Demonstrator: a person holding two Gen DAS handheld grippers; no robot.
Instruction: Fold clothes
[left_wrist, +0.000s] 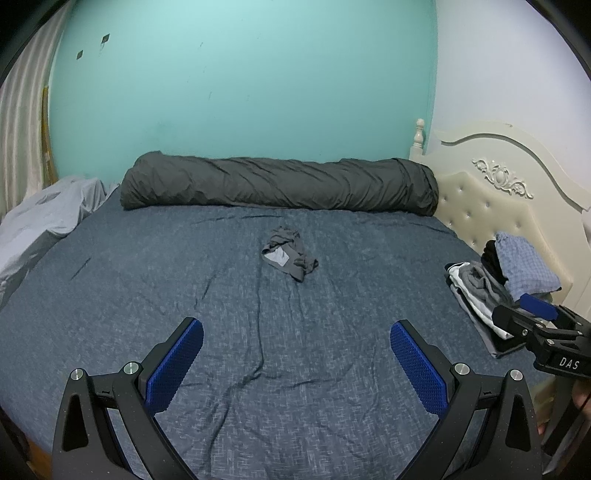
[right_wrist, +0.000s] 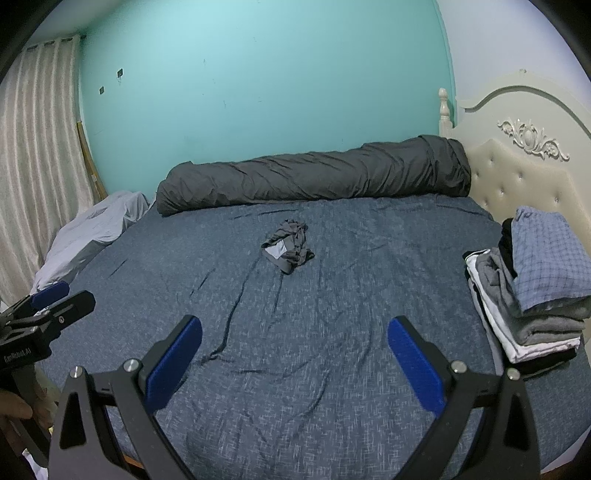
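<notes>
A small crumpled grey garment (left_wrist: 290, 256) lies in the middle of the bed; it also shows in the right wrist view (right_wrist: 288, 250). My left gripper (left_wrist: 295, 334) is open and empty, held above the near part of the bed, well short of the garment. My right gripper (right_wrist: 294, 330) is open and empty too, at about the same distance from it. The right gripper also shows at the right edge of the left wrist view (left_wrist: 532, 314). The left gripper shows at the left edge of the right wrist view (right_wrist: 55, 299).
The bed has a dark blue sheet (left_wrist: 258, 369). A pile of folded clothes (right_wrist: 535, 291) sits at the right by the cream headboard (right_wrist: 524, 177). A rolled dark grey duvet (left_wrist: 277, 182) lies along the far wall. A light grey cloth (left_wrist: 44, 218) is at the far left.
</notes>
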